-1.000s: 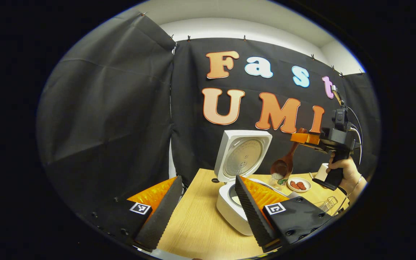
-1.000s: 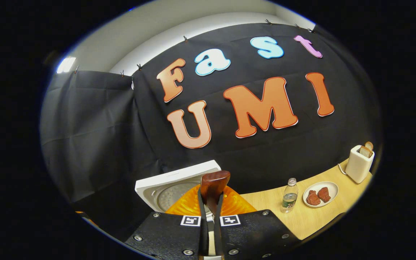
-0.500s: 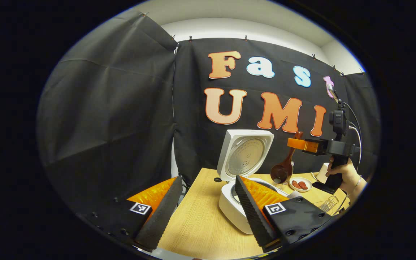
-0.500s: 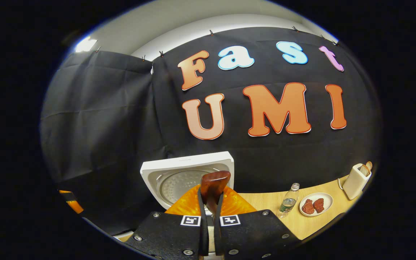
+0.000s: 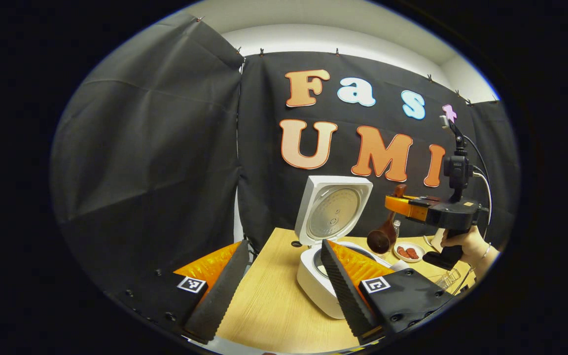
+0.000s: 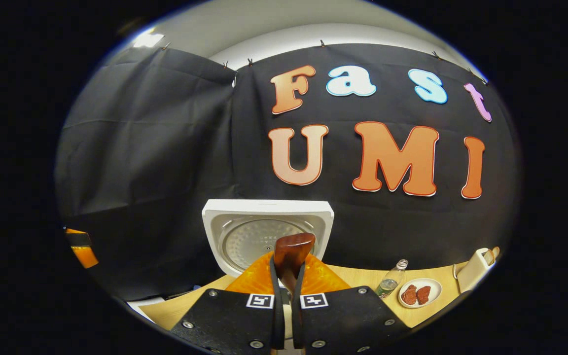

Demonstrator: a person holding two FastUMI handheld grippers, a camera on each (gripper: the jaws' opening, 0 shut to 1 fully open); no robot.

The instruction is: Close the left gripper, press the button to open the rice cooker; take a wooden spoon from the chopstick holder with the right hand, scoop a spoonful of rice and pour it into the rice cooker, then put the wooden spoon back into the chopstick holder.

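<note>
- Fingers of the left gripper (image 5: 281, 291) stand spread wide and hold nothing, low in the left gripper view, with bare table (image 5: 274, 310) between them; it is best kept there, clear of the pot.
- Rice cooker (image 5: 321, 283) sits at lower centre of that view, its lid (image 5: 332, 211) tipped up and open, so the pour step looks to be in hand.
- Wooden spoon (image 5: 383, 237) hangs bowl-down right of the lid, just above the pot's right rim; whether rice is left in the bowl cannot be told.
- Right gripper (image 5: 396, 204), at centre right, is pinched on the spoon's handle near its top; in the right gripper view the handle end (image 6: 291, 254) stands up between the pressed-together fingers.
- To pour well, I would judge the bowl should be brought further over the opening before tipping, and tipped slowly.
- Lid behind the spoon is the nearest thing to knock.
- Water bottle (image 6: 389, 282), plate of meat (image 6: 419, 293) and toaster (image 6: 474, 271) stand lower right, well apart from the pot.
</note>
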